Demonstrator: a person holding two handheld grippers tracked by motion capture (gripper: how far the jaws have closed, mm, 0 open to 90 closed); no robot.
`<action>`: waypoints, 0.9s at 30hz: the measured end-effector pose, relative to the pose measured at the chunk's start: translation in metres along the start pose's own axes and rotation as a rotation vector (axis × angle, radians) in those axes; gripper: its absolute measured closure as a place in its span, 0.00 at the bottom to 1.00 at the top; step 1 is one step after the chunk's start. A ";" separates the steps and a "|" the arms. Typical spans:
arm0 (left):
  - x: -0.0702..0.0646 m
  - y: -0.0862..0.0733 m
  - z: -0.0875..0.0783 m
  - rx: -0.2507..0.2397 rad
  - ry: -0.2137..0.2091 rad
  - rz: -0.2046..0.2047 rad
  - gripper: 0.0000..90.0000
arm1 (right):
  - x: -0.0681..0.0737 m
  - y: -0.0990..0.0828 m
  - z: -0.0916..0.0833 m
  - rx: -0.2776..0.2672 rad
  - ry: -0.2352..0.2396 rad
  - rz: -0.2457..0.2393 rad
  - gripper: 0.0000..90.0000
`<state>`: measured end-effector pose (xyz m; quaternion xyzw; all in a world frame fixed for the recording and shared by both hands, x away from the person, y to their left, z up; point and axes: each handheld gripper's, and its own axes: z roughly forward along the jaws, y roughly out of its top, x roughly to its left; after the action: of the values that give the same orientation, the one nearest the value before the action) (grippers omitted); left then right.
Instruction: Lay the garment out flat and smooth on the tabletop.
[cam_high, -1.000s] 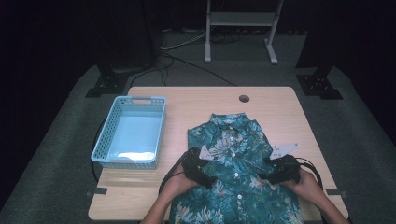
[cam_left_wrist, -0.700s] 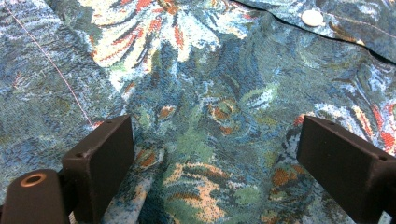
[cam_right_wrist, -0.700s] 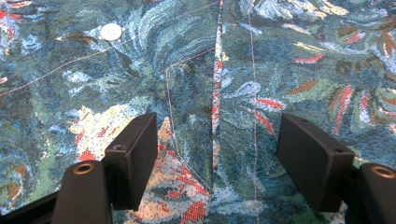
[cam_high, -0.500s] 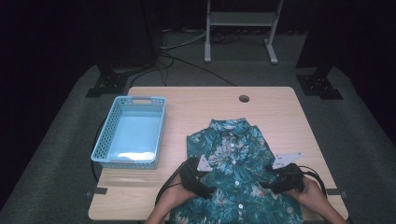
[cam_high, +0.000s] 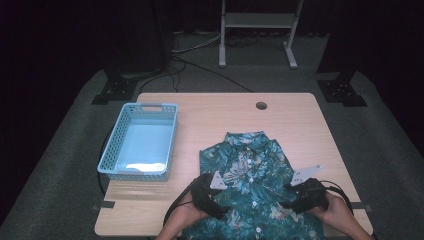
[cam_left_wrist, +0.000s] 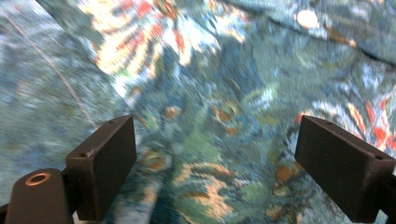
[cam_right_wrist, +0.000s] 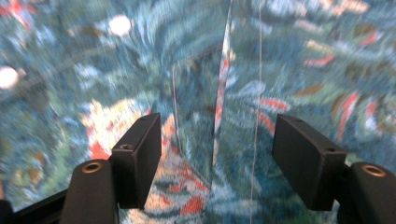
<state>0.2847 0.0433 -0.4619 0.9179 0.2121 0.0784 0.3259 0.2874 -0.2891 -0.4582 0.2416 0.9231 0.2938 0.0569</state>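
Note:
A teal shirt (cam_high: 250, 165) with a floral print lies flat on the wooden table (cam_high: 210, 112). It is buttoned, its collar points away from me, and its hem hangs over the near edge. My left gripper (cam_high: 219, 209) rests on the shirt's left side and my right gripper (cam_high: 289, 200) on its right side, each in one hand. In the left gripper view the gripper (cam_left_wrist: 215, 168) stands wide open just above the printed cloth (cam_left_wrist: 210, 93). The right gripper (cam_right_wrist: 217, 158) is open; its jaws have just been closing a little, and a raised fold of cloth (cam_right_wrist: 224, 93) runs between them untouched.
A light blue plastic basket (cam_high: 140, 145) stands on the table's left side. A round cable hole (cam_high: 261, 105) sits near the far edge. Bare wood lies between basket and shirt. Stand feet and cables are on the floor behind the table.
Both grippers have drawn back toward the near edge, and the shirt has slid the same way with them. More of its hem now hangs off the table.

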 end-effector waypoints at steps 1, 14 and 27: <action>0.001 0.002 -0.001 -0.010 0.004 -0.003 0.13 | -0.001 0.002 -0.002 -0.013 -0.005 0.003 0.36; 0.047 0.032 0.017 -0.057 0.080 -0.046 0.15 | -0.040 0.044 0.013 -0.019 -0.086 0.053 0.45; 0.050 0.020 0.032 -0.033 0.069 -0.061 0.15 | -0.050 0.033 0.028 -0.029 -0.082 0.067 0.47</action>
<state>0.3460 0.0330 -0.4737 0.9022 0.2500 0.1035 0.3358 0.3519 -0.2759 -0.4643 0.2833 0.9071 0.2986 0.0886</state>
